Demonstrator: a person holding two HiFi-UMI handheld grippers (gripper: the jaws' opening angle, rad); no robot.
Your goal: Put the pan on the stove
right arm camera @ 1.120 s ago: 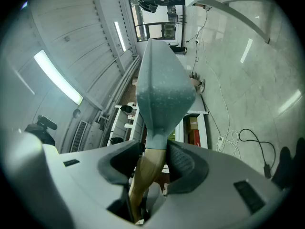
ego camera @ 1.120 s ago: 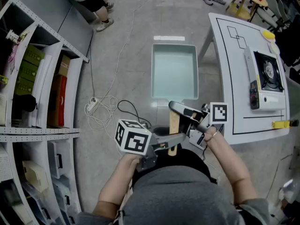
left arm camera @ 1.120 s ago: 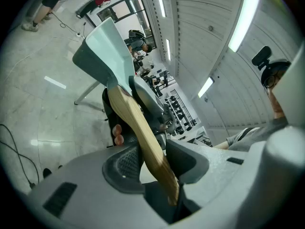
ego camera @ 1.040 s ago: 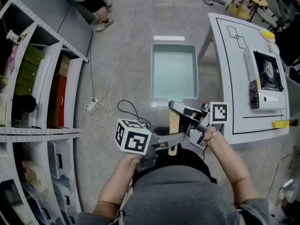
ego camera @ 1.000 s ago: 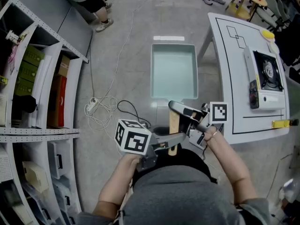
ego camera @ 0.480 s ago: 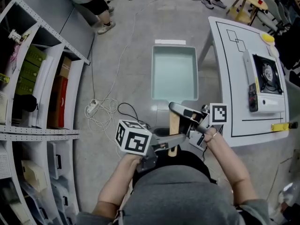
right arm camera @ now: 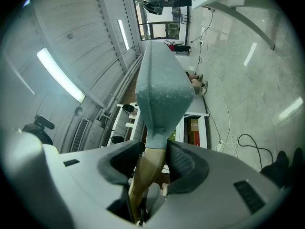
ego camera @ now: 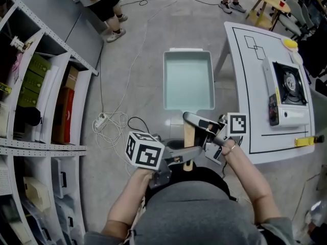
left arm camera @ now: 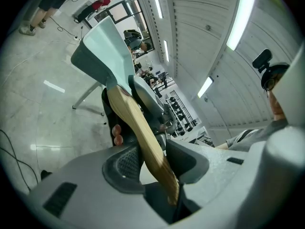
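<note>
Both my left gripper (left arm camera: 145,162) and right gripper (right arm camera: 148,165) clench the wooden handle (ego camera: 189,135) of the pan (ego camera: 188,80); the stove (ego camera: 287,93) sits far right on the table (ego camera: 250,86).

Bright, even indoor light from ceiling strips (left arm camera: 240,13), glaring white. Soft, faint shadows on the floor (ego camera: 138,65). Strong fisheye bending and dark corners in both gripper views; near jaws slightly soft.

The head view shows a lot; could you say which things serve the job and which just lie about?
Job in hand: pan, portable stove, white table, left gripper, right gripper.
Lying about: shelving unit, power strip, floor cables.
</note>
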